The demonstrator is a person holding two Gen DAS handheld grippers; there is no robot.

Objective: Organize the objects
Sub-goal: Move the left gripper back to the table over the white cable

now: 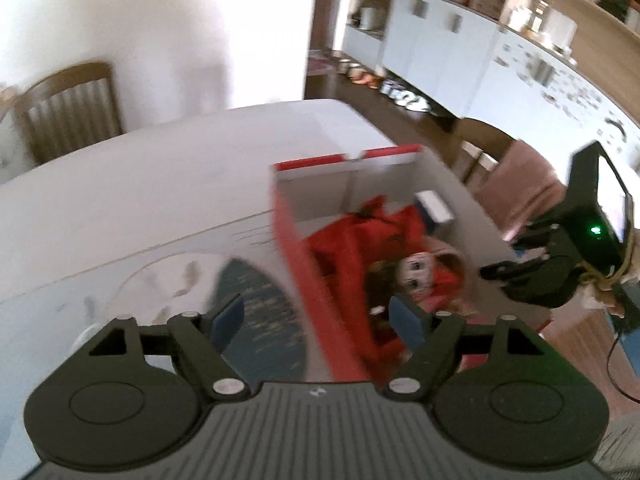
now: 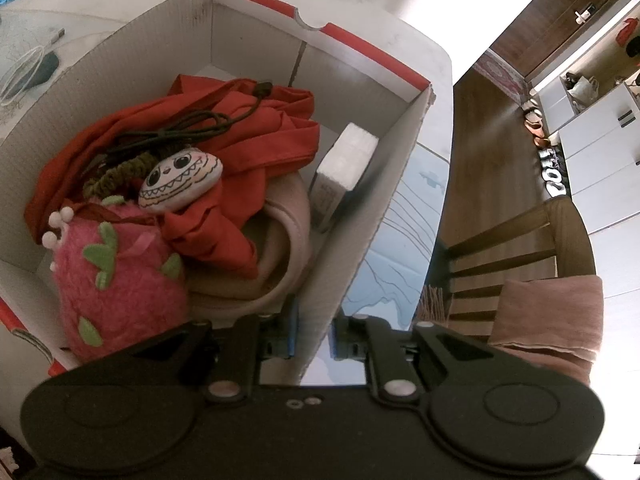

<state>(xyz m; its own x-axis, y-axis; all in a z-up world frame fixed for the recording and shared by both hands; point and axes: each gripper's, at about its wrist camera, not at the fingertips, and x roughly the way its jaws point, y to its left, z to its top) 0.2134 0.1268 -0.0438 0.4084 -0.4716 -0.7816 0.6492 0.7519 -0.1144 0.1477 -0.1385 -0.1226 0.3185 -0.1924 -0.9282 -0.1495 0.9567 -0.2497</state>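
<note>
A white cardboard box with red rims (image 2: 360,240) (image 1: 304,264) stands on the table. It holds a red cloth (image 2: 248,140) (image 1: 360,236), a doll head with a toothy grin (image 2: 180,180) (image 1: 416,272), a pink strawberry plush (image 2: 120,280), a beige cap (image 2: 288,240) and a small white box (image 2: 344,160) (image 1: 434,206). My right gripper (image 2: 314,340) is shut on the box's near right wall. My left gripper (image 1: 316,322) is open, its fingers astride the box's left wall. The right gripper also shows in the left wrist view (image 1: 516,276).
A white table (image 1: 140,184) with a pale blue printed mat (image 2: 404,240) bears the box. A white cable and a dark object (image 2: 36,68) lie left of it. Wooden chairs (image 2: 520,248) (image 1: 68,112) stand at the table's edges, one draped with a pink cloth (image 2: 552,320). White cabinets (image 1: 440,48) line the far wall.
</note>
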